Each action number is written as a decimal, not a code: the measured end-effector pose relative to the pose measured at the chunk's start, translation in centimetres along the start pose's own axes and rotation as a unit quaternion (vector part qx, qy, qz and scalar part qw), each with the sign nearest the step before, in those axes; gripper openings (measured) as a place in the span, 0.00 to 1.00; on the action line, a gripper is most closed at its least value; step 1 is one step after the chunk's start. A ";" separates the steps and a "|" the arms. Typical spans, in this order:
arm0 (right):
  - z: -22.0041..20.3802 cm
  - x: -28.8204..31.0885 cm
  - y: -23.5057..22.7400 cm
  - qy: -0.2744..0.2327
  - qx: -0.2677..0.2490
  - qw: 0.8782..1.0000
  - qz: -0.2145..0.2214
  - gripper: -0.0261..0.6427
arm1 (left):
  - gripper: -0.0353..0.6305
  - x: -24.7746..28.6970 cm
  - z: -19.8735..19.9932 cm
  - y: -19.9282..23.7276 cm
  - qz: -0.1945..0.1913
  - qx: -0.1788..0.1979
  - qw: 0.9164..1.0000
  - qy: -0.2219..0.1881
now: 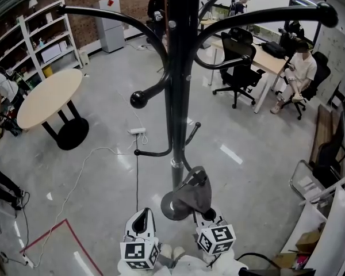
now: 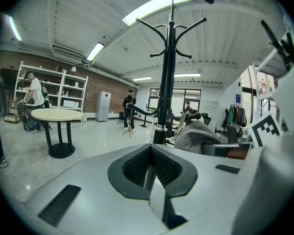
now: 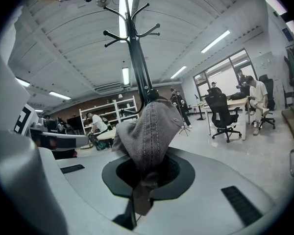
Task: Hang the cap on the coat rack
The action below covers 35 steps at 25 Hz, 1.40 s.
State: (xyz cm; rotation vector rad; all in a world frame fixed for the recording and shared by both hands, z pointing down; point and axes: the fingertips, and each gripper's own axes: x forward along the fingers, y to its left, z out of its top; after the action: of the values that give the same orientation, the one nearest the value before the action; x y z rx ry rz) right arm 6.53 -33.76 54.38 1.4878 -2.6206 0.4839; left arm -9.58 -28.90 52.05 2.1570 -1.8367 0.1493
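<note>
grey ribbed cloth cap [image 3: 149, 126], glossy black metal coat rack [image 1: 181, 96] (polished, reflective floor [image 1: 103, 114])

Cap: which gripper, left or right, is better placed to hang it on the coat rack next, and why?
Right. The right gripper is shut on the grey cap, close to the coat rack pole. The left gripper holds nothing.

The grey cap [image 1: 194, 193] is covering part of the coat rack [image 1: 180, 96] base; pole top is running off-frame.
</note>
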 end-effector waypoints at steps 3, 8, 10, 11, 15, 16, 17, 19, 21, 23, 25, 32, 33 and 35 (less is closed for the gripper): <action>-0.1 0.4 0.0 0.003 0.000 1.000 0.005 0.08 | 0.06 0.0 -0.3 0.3 0.008 -0.004 1.000 0.004; 0.1 1.4 0.1 0.002 -0.007 1.000 0.012 0.08 | 0.06 0.3 0.2 0.5 0.012 -0.004 1.000 -0.001; 0.0 1.8 0.0 0.003 -0.011 1.000 0.012 0.08 | 0.06 0.4 0.3 0.4 0.011 -0.003 1.000 -0.003; -0.1 2.0 0.0 0.003 -0.012 1.000 0.012 0.08 | 0.06 0.4 0.3 0.4 0.011 -0.003 1.000 -0.003; -0.4 2.6 0.1 0.004 -0.016 1.000 0.010 0.08 | 0.06 0.4 0.5 0.6 0.011 -0.001 1.000 -0.004; -0.5 2.8 0.0 0.003 -0.015 1.000 0.009 0.08 | 0.06 0.4 0.5 0.7 0.010 0.000 1.000 -0.005; -0.6 3.0 0.0 0.001 -0.013 1.000 0.008 0.08 | 0.06 0.4 0.6 0.7 0.010 0.000 1.000 -0.007; -0.8 3.5 -0.2 -0.004 -0.004 1.000 0.007 0.08 | 0.06 0.3 0.7 0.9 0.010 0.001 1.000 -0.008; -1.0 3.9 -0.4 -0.007 0.007 1.000 0.004 0.08 | 0.06 0.2 0.8 1.1 0.011 0.002 1.000 -0.009; -1.4 4.2 -0.8 -0.003 0.011 1.000 -0.001 0.08 | 0.06 0.0 0.8 1.3 0.012 0.002 1.000 -0.010; -1.9 4.2 -1.1 0.002 0.012 1.000 -0.008 0.08 | 0.06 -0.2 0.7 1.5 0.013 0.000 1.000 -0.010; -2.7 3.8 -1.5 0.011 0.014 0.999 -0.026 0.08 | 0.06 -0.9 0.8 2.2 0.016 -0.005 1.000 -0.015; -2.7 3.7 -1.5 0.012 0.012 1.000 -0.026 0.09 | 0.06 -1.0 0.8 2.1 0.014 -0.005 1.000 -0.016; -2.9 3.5 -1.3 0.015 0.007 1.000 -0.026 0.12 | 0.06 -1.2 0.7 1.9 0.011 -0.006 1.000 -0.016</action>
State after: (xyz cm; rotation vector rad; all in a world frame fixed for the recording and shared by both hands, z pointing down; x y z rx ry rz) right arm 5.56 -36.35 58.20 1.5372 -2.5543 0.5174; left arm -11.72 -28.23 51.33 2.1452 -1.8744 0.1089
